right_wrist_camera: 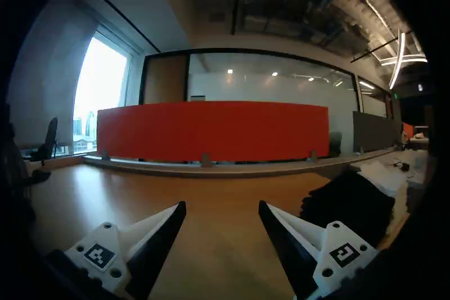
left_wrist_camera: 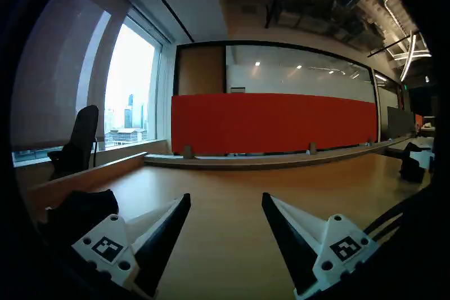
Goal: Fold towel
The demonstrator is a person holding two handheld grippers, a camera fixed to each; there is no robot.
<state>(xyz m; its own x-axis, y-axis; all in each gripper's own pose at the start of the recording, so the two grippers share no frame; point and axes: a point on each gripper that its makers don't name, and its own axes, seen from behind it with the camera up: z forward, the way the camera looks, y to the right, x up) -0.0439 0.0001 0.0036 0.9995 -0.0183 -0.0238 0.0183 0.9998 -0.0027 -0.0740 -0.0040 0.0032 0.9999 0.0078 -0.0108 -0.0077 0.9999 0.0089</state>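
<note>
Right tool (right_wrist_camera: 221, 204) fingers apart over wooden counter (right_wrist_camera: 157, 187), dark folded towel stack (right_wrist_camera: 349, 207) at its 2 o'clock, not touching, long axis unclear, left tool (left_wrist_camera: 225, 195) fingers apart

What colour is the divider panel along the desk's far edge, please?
Red; the divider panel shows best in the right gripper view.

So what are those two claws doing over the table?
Nothing is being handled yet. The left claw and the right claw are both open above the wooden table, holding nothing. A pile of dark cloths lies to the right of the right claw, with white cloths behind it.
</note>
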